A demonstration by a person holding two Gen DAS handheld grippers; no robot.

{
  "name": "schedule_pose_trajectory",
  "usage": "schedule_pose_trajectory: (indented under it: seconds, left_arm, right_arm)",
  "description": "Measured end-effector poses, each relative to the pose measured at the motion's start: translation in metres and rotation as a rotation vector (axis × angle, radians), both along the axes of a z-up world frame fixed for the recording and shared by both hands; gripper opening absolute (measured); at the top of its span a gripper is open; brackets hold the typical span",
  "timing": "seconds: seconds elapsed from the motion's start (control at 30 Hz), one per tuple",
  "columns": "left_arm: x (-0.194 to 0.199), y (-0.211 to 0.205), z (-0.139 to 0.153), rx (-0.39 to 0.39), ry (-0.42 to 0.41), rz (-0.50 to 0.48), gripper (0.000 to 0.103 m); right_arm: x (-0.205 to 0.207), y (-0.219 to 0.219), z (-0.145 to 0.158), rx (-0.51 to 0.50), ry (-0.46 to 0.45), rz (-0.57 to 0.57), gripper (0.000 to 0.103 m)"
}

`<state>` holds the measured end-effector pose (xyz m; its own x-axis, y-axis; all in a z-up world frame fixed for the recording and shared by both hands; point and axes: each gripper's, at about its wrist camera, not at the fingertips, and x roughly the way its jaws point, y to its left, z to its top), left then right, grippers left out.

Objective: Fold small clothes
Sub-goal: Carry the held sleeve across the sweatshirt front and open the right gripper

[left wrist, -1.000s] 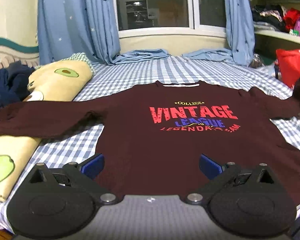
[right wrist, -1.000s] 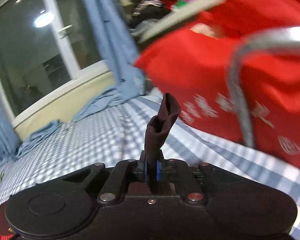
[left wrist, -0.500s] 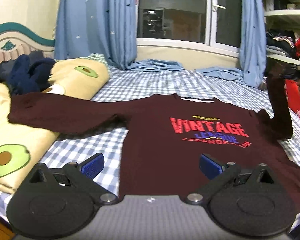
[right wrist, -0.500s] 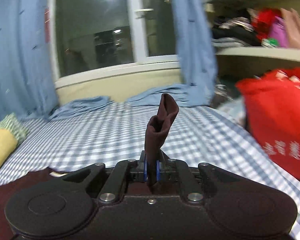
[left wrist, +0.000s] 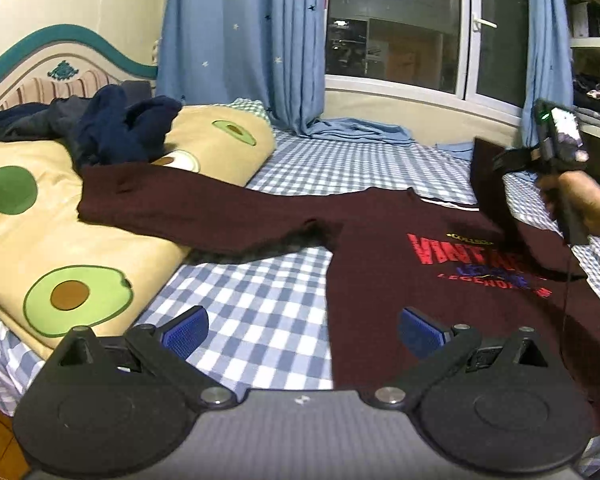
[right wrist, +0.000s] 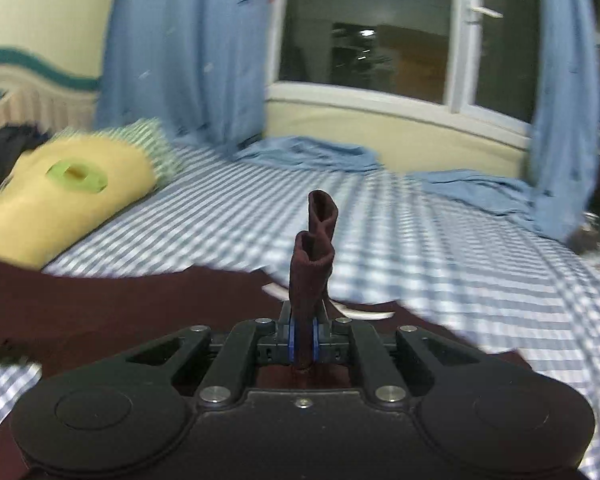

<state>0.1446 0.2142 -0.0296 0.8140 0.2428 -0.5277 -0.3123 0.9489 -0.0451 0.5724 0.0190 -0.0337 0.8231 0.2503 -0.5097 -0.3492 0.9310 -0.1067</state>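
Between right fingers [right wrist: 304, 340], sleeve [right wrist: 312, 264] is being pinched, hanging over shirt [left wrist: 440, 280]; left fingers [left wrist: 300, 332] are gaping wide, other sleeve lying far-left.

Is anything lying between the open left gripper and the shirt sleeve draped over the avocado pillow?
Nothing visible. Between the left gripper and the outstretched sleeve lies only bare checked sheet; the sleeve's end rests on the avocado pillow.

Left gripper [left wrist: 302, 334] spread, right gripper [right wrist: 304, 340] clamped.
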Motion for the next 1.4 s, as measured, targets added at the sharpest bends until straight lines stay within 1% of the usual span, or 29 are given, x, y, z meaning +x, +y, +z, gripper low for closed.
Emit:
schedule_pose_trajectory:
  seconds: [0.07, 0.17, 0.33, 0.43, 0.47, 0.5, 0.6, 0.63, 0.7, 0.77, 0.8, 0.9, 0.97, 1.0, 1.07, 1.13, 1.17, 1.2, 1.23, 1.3, 1.37, 1.4]
  left_arm:
    - [-0.002, 0.005, -0.001, -0.004, 0.001, 0.008, 0.103]
    - [-0.003, 0.011, -0.003, -0.008, 0.005, 0.019, 0.103]
    - [-0.005, 0.019, -0.008, -0.016, 0.016, 0.032, 0.103]
    - [-0.004, 0.023, -0.011, -0.026, 0.022, 0.039, 0.103]
    - [-0.004, 0.024, -0.011, -0.028, 0.024, 0.040, 0.103]
    - [-0.003, 0.025, -0.012, -0.028, 0.025, 0.040, 0.103]
    - [-0.003, 0.024, -0.012, -0.027, 0.026, 0.038, 0.103]
    - [-0.002, 0.023, -0.011, -0.026, 0.025, 0.037, 0.103]
    - [-0.001, 0.022, -0.011, -0.026, 0.025, 0.034, 0.103]
    - [0.001, 0.019, -0.011, -0.028, 0.027, 0.028, 0.103]
    - [0.002, 0.018, -0.011, -0.028, 0.029, 0.025, 0.103]
    - [0.004, 0.012, -0.010, -0.023, 0.030, 0.012, 0.103]
    - [0.003, 0.009, -0.008, -0.016, 0.026, 0.006, 0.103]
    - [0.004, 0.007, -0.007, -0.014, 0.026, 0.004, 0.103]
    - [0.005, 0.005, -0.005, -0.011, 0.027, 0.001, 0.103]
    - [0.007, 0.002, -0.005, -0.005, 0.031, -0.002, 0.103]
    - [0.008, 0.000, -0.005, -0.003, 0.032, -0.004, 0.103]
    - [0.009, -0.001, -0.004, -0.002, 0.032, -0.007, 0.103]
    - [0.011, -0.003, -0.005, -0.003, 0.034, -0.011, 0.103]
    - [0.016, -0.008, -0.006, -0.004, 0.040, -0.022, 0.103]
    - [0.021, -0.013, -0.009, 0.000, 0.052, -0.038, 0.103]
    - [0.024, -0.017, -0.010, 0.002, 0.057, -0.043, 0.103]
  right_arm:
    - [-0.001, 0.026, -0.017, -0.020, 0.018, 0.032, 0.007]
    - [-0.003, 0.064, -0.050, -0.079, 0.052, 0.064, 0.007]
    - [-0.009, 0.098, -0.103, -0.225, 0.088, 0.094, 0.007]
    - [-0.013, 0.104, -0.122, -0.271, 0.106, 0.099, 0.010]
    - [-0.013, 0.104, -0.127, -0.271, 0.131, 0.097, 0.014]
    - [-0.012, 0.106, -0.131, -0.265, 0.143, 0.095, 0.024]
    - [-0.016, 0.112, -0.134, -0.256, 0.142, 0.101, 0.047]
    - [-0.018, 0.114, -0.134, -0.252, 0.140, 0.107, 0.052]
    - [-0.024, 0.114, -0.129, -0.224, 0.153, 0.121, 0.076]
    - [-0.032, 0.111, -0.121, -0.178, 0.148, 0.142, 0.088]
    - [-0.036, 0.108, -0.116, -0.159, 0.147, 0.150, 0.090]
    - [-0.050, 0.102, -0.102, -0.067, 0.177, 0.204, 0.090]
    - [-0.064, 0.089, -0.090, 0.000, 0.194, 0.250, 0.091]
    - [-0.071, 0.081, -0.085, 0.024, 0.195, 0.259, 0.093]
    - [-0.083, 0.053, -0.078, 0.050, 0.193, 0.242, 0.093]
    - [-0.088, 0.017, -0.075, 0.023, 0.172, 0.180, 0.090]
    - [-0.089, -0.006, -0.075, 0.003, 0.160, 0.140, 0.084]
    - [-0.092, -0.029, -0.075, -0.014, 0.150, 0.106, 0.076]
    - [-0.095, -0.056, -0.075, -0.038, 0.139, 0.063, 0.071]
    - [-0.097, -0.107, -0.077, -0.072, 0.139, -0.020, 0.055]
    - [-0.092, -0.158, -0.077, -0.088, 0.153, -0.114, 0.048]
    - [-0.089, -0.177, -0.077, -0.086, 0.154, -0.149, 0.049]
